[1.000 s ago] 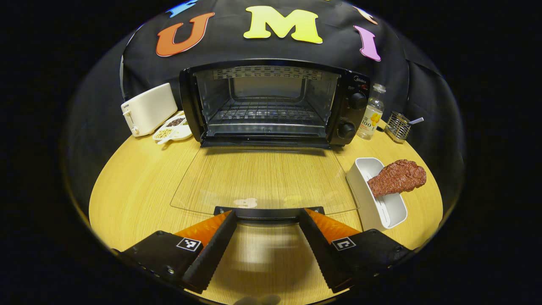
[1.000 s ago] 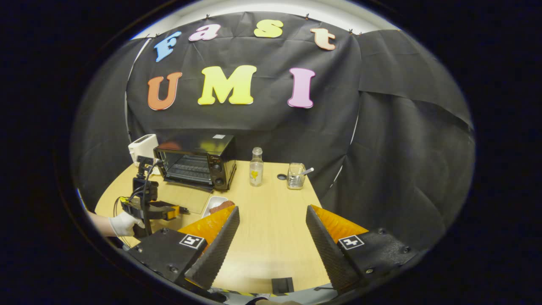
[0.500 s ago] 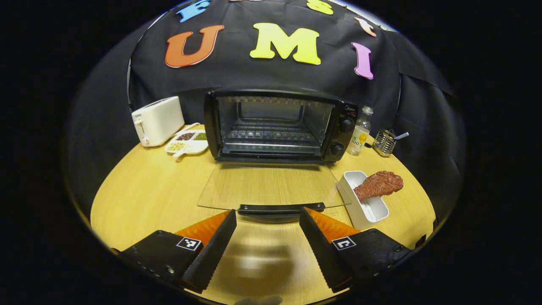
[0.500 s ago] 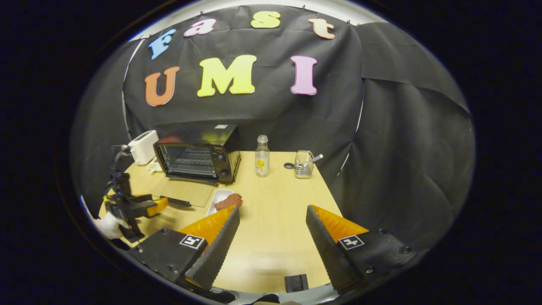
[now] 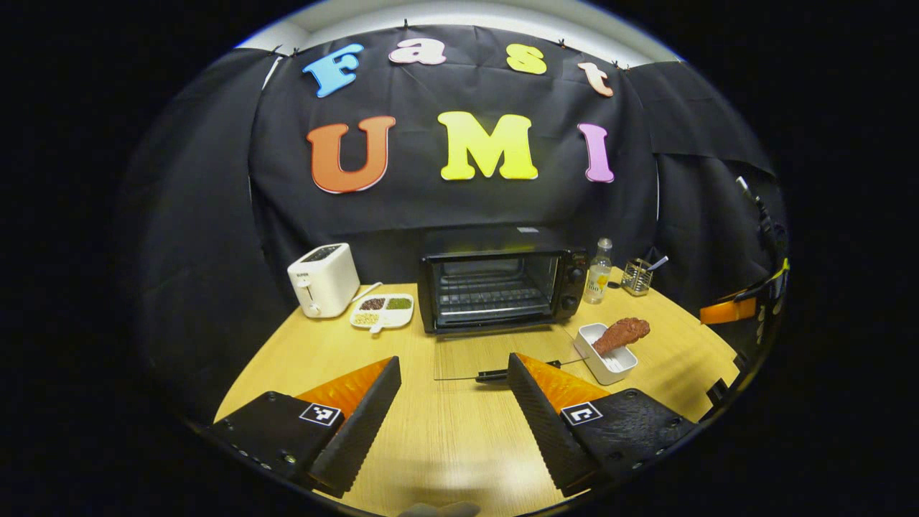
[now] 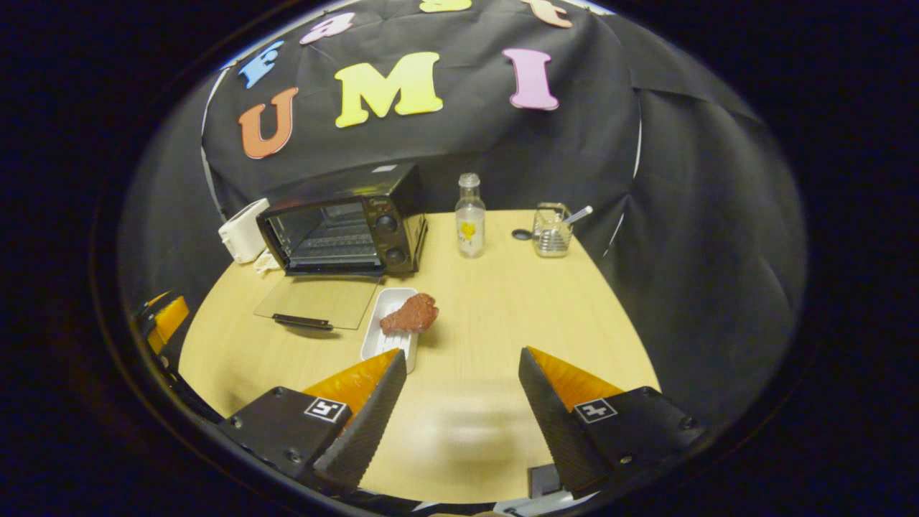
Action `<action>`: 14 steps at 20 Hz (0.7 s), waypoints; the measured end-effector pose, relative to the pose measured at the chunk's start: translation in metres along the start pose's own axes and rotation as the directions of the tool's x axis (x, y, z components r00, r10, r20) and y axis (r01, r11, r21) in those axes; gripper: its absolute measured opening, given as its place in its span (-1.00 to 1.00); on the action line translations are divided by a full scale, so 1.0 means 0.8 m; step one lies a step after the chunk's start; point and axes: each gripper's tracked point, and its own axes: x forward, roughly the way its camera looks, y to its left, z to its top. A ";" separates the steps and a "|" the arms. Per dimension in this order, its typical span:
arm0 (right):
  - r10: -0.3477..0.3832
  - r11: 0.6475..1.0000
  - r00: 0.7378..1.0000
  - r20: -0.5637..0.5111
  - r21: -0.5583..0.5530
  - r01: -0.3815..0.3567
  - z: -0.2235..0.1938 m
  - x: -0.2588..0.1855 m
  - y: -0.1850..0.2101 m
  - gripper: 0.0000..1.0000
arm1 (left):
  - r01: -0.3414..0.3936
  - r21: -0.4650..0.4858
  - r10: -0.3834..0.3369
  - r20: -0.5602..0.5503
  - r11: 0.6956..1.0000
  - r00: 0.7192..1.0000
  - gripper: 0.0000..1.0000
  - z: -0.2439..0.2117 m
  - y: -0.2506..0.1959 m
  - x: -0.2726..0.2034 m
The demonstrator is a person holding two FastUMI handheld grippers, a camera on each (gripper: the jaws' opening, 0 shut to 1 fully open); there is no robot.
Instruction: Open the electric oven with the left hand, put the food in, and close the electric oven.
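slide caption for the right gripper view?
Open right tool above the table; oven door down, meat lying across its white tray.

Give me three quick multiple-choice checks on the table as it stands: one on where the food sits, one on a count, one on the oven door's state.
1. Where is the piece of meat?
A. On the oven rack
B. Lying across the white tray, right of the oven door
C. Held in the right tongs

2. How many knobs show on the oven front panel?
A. One
B. Two
C. Four

3. How does the oven door stand?
A. Shut upright
B. Half raised
C. Folded down flat on the table

Answers:
1. B: in the right gripper view the meat rests on the tray's rim; the right tongs are open and empty.
2. B: two round knobs, one above the other, sit on the panel.
3. C: the glass door lies flat with its handle toward the camera; the rack inside is bare and the left tongs are open, clear of the handle.
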 end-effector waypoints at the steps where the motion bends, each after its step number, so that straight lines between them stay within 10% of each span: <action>1: 0.034 0.999 0.999 -0.035 0.015 -0.033 -0.007 0.017 0.004 0.98 | -0.008 -0.004 0.008 0.008 1.000 1.000 0.91 0.005 0.001 -0.009; 6: 0.206 0.969 0.968 -0.146 0.170 -0.181 -0.006 0.085 0.011 0.84 | -0.059 0.028 0.058 0.045 0.998 0.997 0.91 0.022 0.000 -0.034; 14: 0.500 0.815 0.833 -0.236 0.453 -0.361 0.030 0.166 0.035 0.42 | -0.227 -0.027 0.226 -0.046 0.973 0.973 0.92 0.020 -0.024 -0.038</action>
